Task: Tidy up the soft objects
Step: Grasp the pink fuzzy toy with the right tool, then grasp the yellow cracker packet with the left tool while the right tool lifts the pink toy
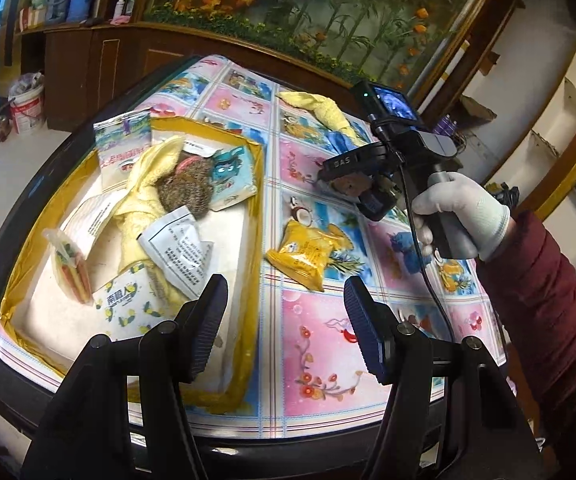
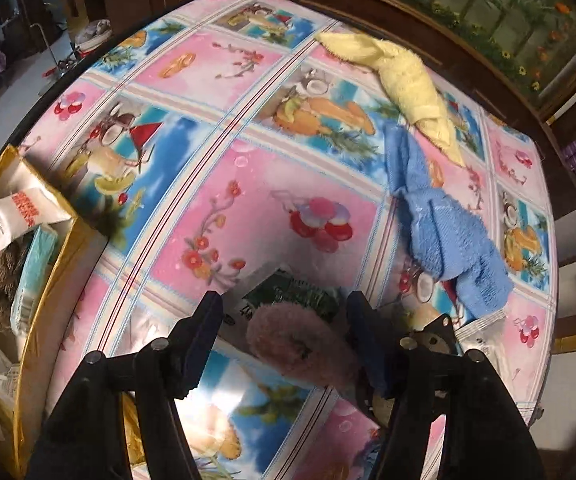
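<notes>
A yellow-rimmed box [image 1: 256, 216] on the left of the table holds a yellow towel [image 1: 144, 184], a brown plush [image 1: 186, 192] and several snack packets. My left gripper [image 1: 284, 328] is open and empty above the box's right wall. A yellow snack packet [image 1: 307, 252] lies on the tablecloth right of the box. My right gripper [image 2: 284, 332] is open, low over a pink fluffy object [image 2: 299, 344] that lies between its fingers on a green packet [image 2: 288, 290]. A blue towel [image 2: 443, 220] and a yellow towel [image 2: 407, 80] lie beyond.
The table wears a glossy fruit-print cloth [image 2: 216, 128]. A wooden cabinet with a plant mural [image 1: 288, 12] stands behind it. A white bucket [image 1: 28, 104] sits on the floor at left. The box's corner [image 2: 40, 216] shows left in the right wrist view.
</notes>
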A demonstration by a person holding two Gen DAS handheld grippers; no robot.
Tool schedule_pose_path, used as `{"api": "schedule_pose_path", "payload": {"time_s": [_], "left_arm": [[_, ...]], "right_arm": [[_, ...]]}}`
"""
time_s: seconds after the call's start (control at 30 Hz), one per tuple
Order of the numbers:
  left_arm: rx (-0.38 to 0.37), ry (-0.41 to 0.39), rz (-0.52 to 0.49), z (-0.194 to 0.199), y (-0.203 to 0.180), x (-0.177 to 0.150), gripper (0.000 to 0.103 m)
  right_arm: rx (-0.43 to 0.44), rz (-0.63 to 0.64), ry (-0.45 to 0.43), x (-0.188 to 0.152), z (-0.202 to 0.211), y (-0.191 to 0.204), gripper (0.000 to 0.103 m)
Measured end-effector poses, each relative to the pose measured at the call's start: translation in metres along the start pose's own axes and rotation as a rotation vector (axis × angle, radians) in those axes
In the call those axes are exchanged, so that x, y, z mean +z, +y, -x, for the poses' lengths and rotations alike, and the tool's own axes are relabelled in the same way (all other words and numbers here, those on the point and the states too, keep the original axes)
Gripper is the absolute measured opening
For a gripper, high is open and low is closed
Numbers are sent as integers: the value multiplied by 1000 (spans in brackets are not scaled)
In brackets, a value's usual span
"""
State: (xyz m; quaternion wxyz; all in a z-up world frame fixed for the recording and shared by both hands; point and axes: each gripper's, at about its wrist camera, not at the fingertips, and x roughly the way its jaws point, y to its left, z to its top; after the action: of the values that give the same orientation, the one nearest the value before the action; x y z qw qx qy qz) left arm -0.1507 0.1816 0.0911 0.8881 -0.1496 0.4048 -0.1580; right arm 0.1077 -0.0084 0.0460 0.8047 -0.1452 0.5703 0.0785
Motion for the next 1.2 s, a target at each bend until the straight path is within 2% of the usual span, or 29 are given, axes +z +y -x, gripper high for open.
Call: {"api": "schedule_pose_path", "payload": {"time_s": [0.07,0.13,0.23,0.3,0.37,0.43,0.47,0.53,0.67,0.7,0.73,0.83,0.93,1.1,1.2], "left_arm": [[4,-1,-8,-1,-2,1,61],[4,5,-1,-4,-2,1,61],[8,15,-1,-8,-3,0,61],[17,24,-4,-11,-3,-2,61],[23,29,-6,-12,-5,-2,61],[41,33,-17,-13,-7,-3,61],[51,32,-26,-12,-9,-4,61],[63,33,-41,-11,-12,-7,61],[83,54,-78,-15,-20,-12,61],[84,60,-91,-17,-23,-13,61],[88,65,-106,-19,-26,-13,61],[105,72,-157,-27,-37,-11,61],[91,77,-213,-40,-50,-7,61],[128,124,-369,-81,-74,6,61],[144,182,-428,-112,-77,17,61]], "right_arm": [[88,22,24,-10,3,8,63],[133,73,33,-24,11,18,63],[265,122,85,-48,19,25,63],[222,103,50,-57,27,20,65],[138,77,-35,-61,36,15,65],[174,22,-69,-62,35,9,65],[219,-19,-62,-63,32,9,65],[257,-66,-50,-63,21,14,65],[239,-123,-71,-64,4,27,64],[226,-119,-90,-64,4,27,59],[223,-118,-110,-68,6,27,45],[274,-123,-126,-84,12,16,44],[263,-110,-130,-104,16,3,43],[298,-163,-118,-143,23,-31,44],[314,-195,-122,-160,26,-47,45]]}}
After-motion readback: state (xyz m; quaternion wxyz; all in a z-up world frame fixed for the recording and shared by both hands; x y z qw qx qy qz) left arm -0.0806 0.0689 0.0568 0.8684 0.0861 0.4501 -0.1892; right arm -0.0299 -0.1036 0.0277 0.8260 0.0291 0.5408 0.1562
